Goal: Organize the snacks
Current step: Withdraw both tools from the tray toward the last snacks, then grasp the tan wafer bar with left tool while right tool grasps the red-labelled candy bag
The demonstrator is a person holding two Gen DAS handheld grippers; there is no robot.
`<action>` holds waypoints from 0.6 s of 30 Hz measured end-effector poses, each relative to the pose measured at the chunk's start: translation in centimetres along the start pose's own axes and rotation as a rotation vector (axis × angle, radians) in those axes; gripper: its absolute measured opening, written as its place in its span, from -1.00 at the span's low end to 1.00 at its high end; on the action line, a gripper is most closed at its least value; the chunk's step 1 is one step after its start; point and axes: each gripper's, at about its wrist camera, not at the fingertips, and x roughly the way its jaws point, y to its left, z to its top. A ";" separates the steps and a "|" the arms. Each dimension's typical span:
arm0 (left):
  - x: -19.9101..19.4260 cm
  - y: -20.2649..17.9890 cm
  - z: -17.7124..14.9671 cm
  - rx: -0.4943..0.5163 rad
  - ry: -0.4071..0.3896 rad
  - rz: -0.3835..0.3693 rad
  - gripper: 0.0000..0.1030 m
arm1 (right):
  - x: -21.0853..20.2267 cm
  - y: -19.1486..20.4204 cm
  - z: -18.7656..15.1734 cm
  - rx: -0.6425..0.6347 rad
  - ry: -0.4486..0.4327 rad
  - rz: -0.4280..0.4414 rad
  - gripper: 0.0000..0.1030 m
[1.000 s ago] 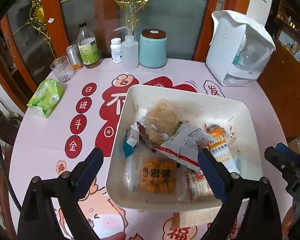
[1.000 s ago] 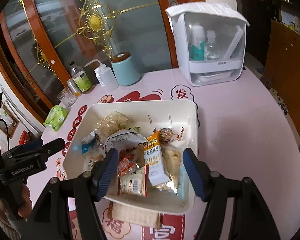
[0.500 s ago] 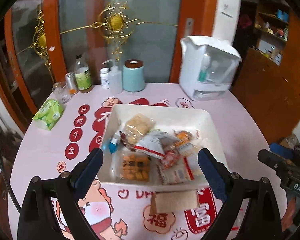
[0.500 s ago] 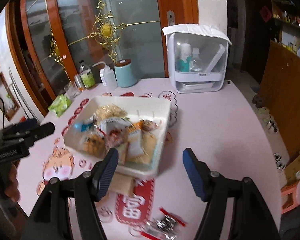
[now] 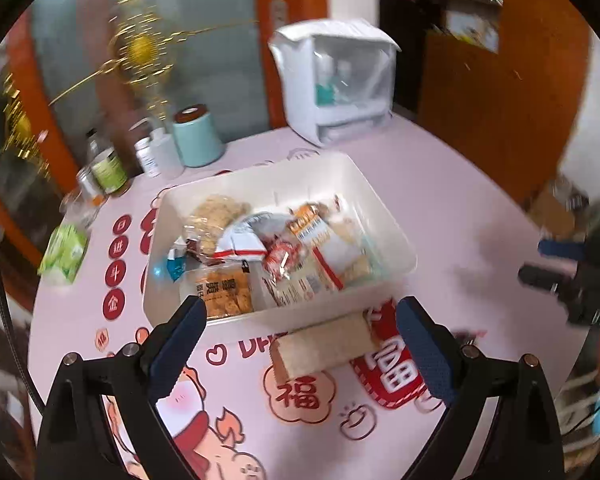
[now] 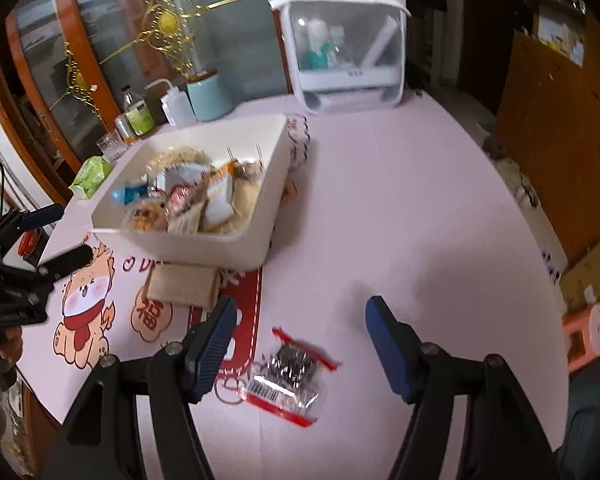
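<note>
Pink counter (image 6: 400, 208) carries our white bin (image 5: 384, 216) full of snacks (image 5: 272, 252). A tan packet (image 5: 324, 346) lies just beside its near wall, and a red-edged packet (image 6: 290, 376) sits between our right hand-held gripper (image 6: 300, 350) fingers. Our left hand-held gripper (image 5: 300, 344) and the right one both stand apart, holding nothing.

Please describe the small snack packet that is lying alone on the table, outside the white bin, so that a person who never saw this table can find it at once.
Start from the big white bin full of snacks on the pink table. Come toward the near edge, past the tan packet touching the bin's front wall. The packet lies flat between the open fingers of the right gripper; only it is clear with red edges, dark pieces inside and a barcode label.
</note>
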 end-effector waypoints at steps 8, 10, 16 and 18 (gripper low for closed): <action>5.3 -2.0 -3.8 0.321 0.038 0.005 0.85 | 4.4 0.9 -3.4 0.121 0.096 -0.026 0.31; 7.0 -2.2 -4.8 0.388 0.040 -0.020 0.85 | 5.7 1.2 -4.3 0.170 0.102 -0.040 0.31; 10.9 -3.4 -6.9 0.554 0.006 -0.037 0.84 | 8.8 2.0 -6.1 0.272 0.100 -0.105 0.31; 11.9 -3.8 -7.7 0.589 -0.001 -0.051 0.79 | 9.2 2.3 -6.5 0.284 0.095 -0.119 0.31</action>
